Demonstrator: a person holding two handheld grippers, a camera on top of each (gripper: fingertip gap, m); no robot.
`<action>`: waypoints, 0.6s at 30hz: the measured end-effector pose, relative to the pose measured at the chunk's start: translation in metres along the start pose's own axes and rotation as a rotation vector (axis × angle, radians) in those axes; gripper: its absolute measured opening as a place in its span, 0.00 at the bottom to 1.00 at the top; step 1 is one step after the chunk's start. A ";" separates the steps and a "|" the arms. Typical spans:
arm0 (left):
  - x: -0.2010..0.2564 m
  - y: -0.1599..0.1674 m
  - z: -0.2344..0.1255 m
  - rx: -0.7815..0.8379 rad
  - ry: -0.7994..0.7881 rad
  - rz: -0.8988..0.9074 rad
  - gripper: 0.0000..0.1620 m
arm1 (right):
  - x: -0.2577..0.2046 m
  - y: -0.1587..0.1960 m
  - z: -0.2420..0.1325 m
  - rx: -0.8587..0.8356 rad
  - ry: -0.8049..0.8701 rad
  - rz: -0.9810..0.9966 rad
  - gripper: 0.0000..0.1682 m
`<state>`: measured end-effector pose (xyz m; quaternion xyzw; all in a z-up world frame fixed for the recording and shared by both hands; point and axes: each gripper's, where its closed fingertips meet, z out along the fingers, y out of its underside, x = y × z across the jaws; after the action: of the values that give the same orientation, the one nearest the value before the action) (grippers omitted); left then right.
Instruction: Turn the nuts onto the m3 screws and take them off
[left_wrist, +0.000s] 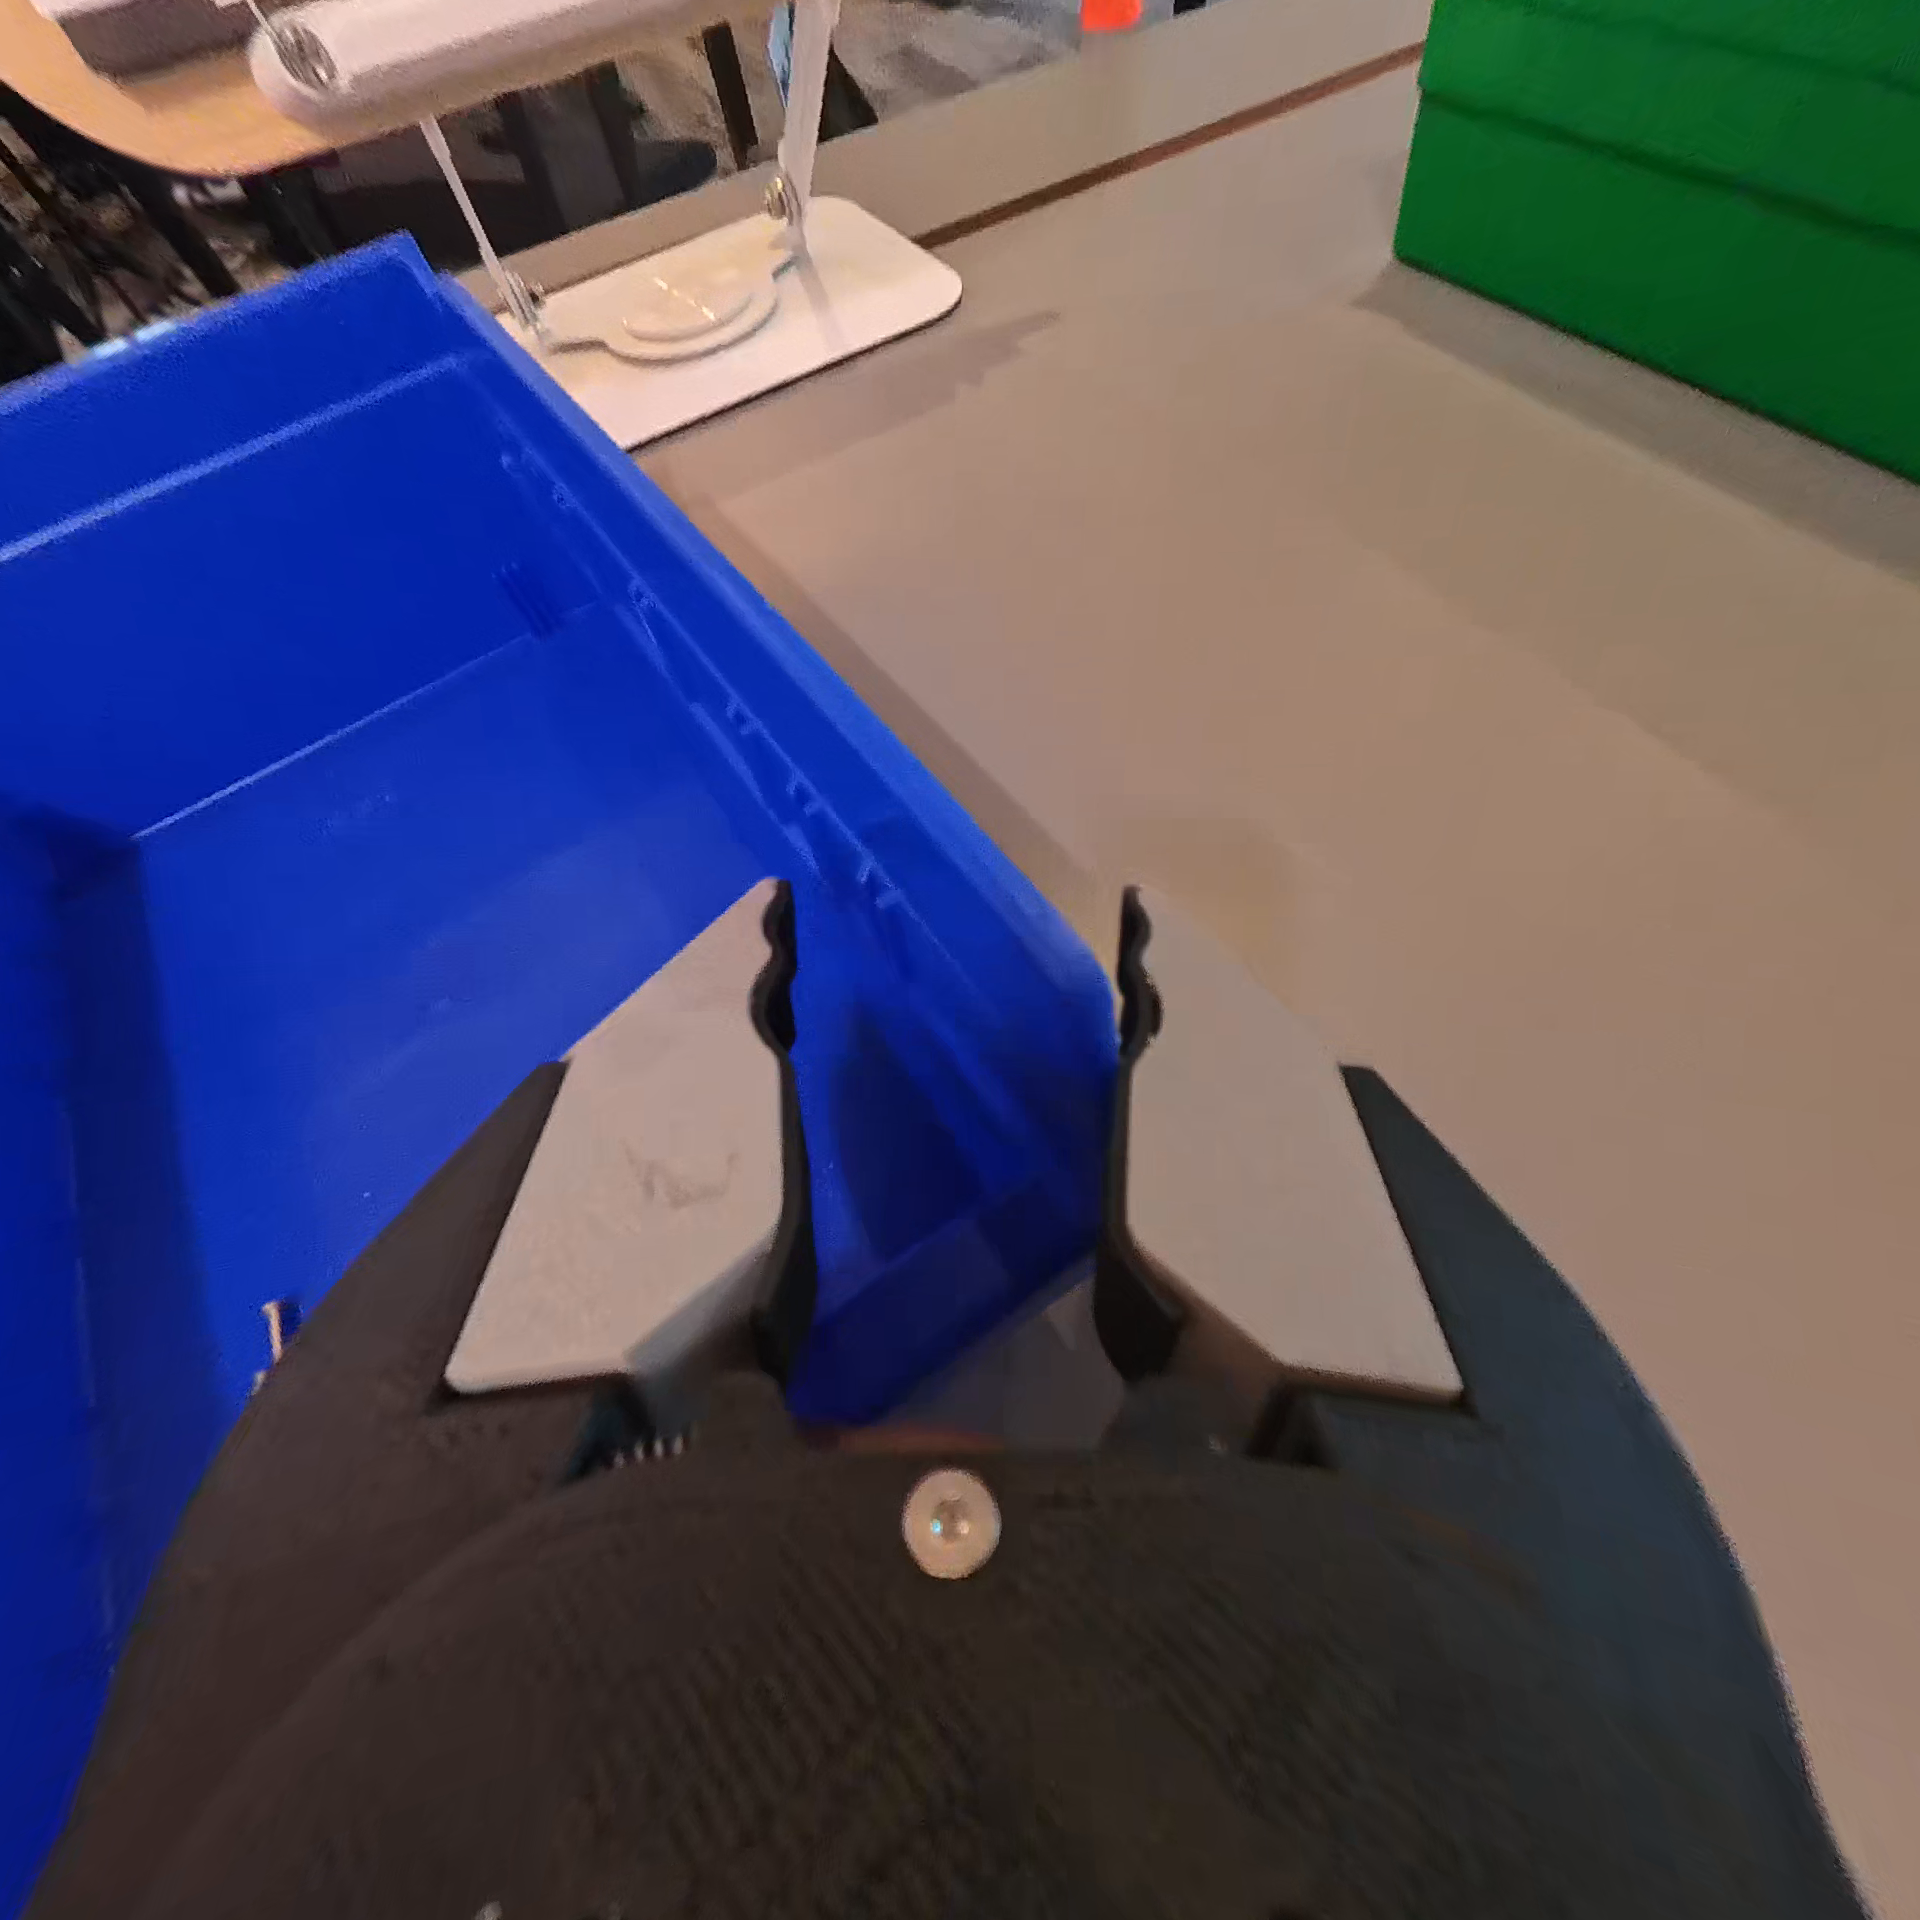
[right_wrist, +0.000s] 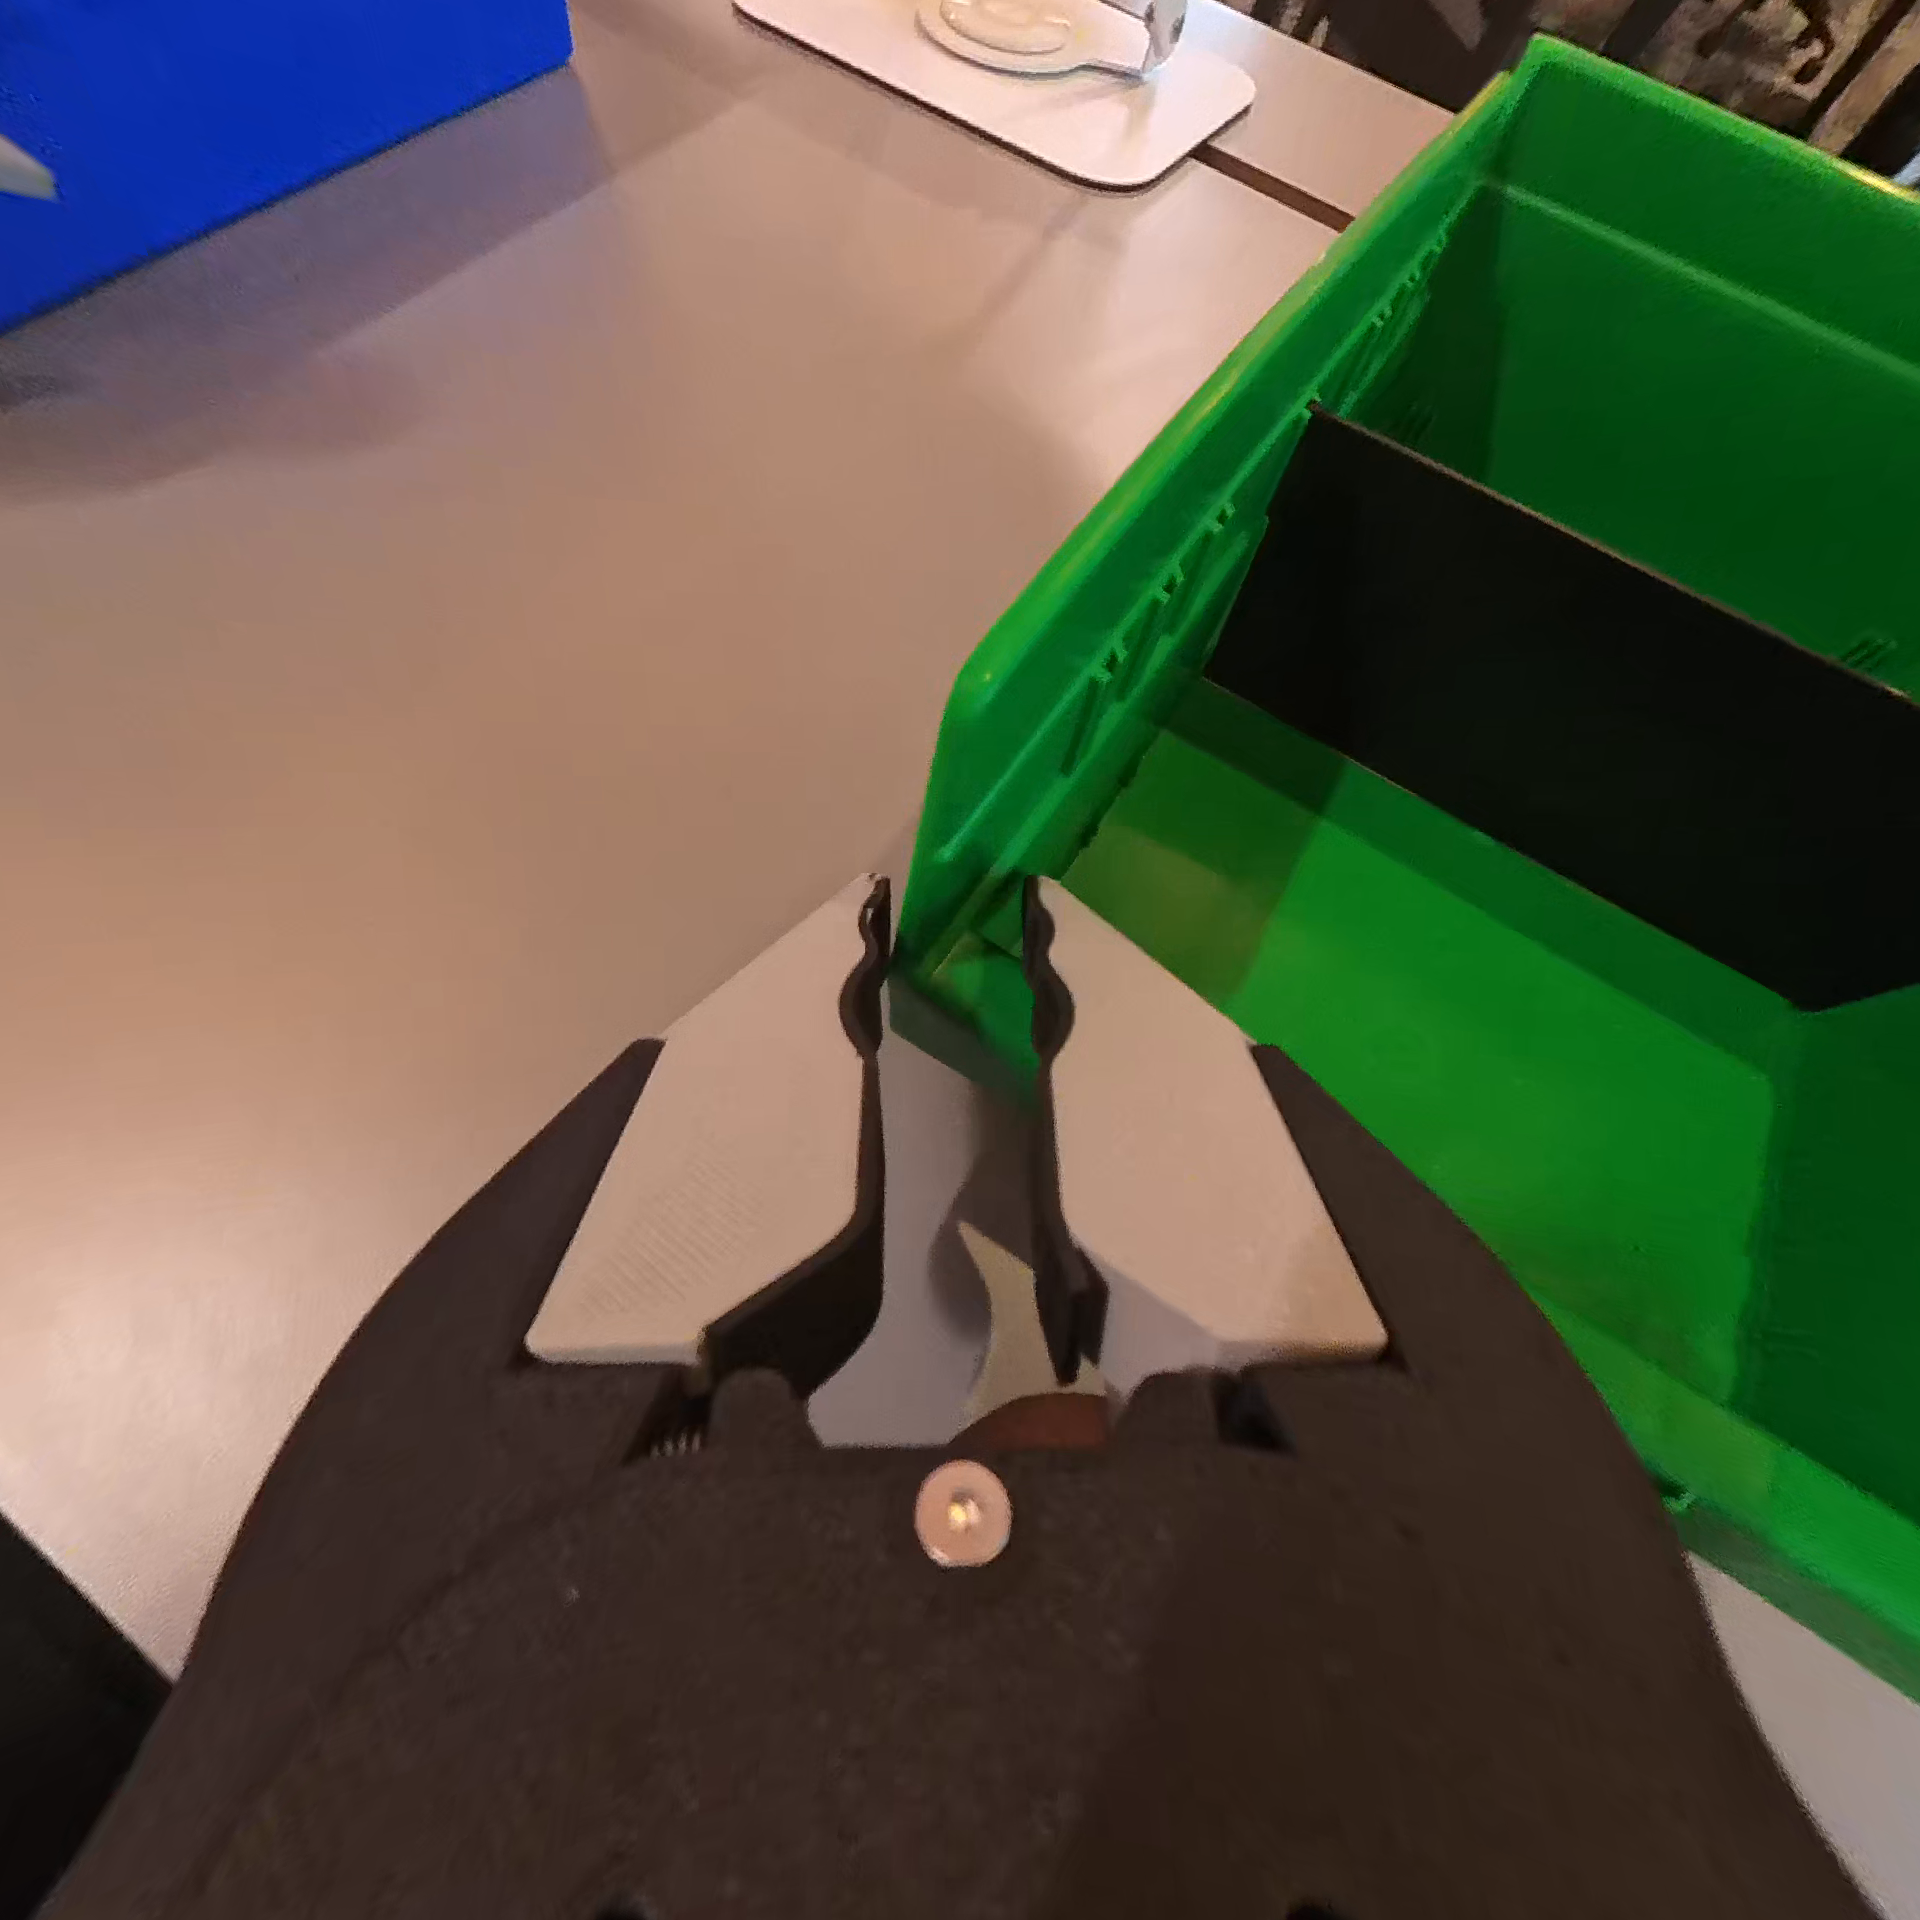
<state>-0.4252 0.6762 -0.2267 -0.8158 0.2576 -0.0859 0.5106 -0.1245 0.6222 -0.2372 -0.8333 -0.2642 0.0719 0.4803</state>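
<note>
L gripper (left_wrist: 956, 966) spread, empty, over blue bin (left_wrist: 343, 644) near corner. R gripper (right_wrist: 956, 956) part-spread, empty, at green bin (right_wrist: 1455, 935) corner. Nuts, screws not visible. Judged tiny, light, slippery; pinch nut flats.

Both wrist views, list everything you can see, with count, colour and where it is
Blue bin: one, blue, on the left of the table, open top, no contents visible.
Green bin: one, green, on the right of the table; nothing visible in its near compartment.
Divider: one, black, standing across the inside of the green bin.
Stand: one, white flat base with thin uprights, at the far side of the table between the bins.
Table: one, grey-beige surface under it all.
Nuts and screws: none visible in either view.
Left gripper: one, black with grey finger plates, open, above the blue bin's near corner.
Right gripper: one, same make, open, at the green bin's near corner.
</note>
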 end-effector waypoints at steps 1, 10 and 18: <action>0.000 0.002 0.001 0.002 0.000 -0.008 0.41 | 0.003 0.001 0.000 -0.004 0.032 -0.007 0.16; -0.007 0.004 -0.009 0.063 0.019 0.008 0.41 | 0.006 -0.005 0.014 -0.014 0.105 -0.063 0.14; -0.016 -0.001 -0.012 0.088 -0.008 0.026 0.43 | 0.012 -0.056 -0.014 0.097 0.426 -0.122 0.24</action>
<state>-0.4429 0.6751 -0.2182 -0.7895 0.2620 -0.0873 0.5481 -0.1304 0.6402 -0.1812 -0.7879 -0.2030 -0.1222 0.5684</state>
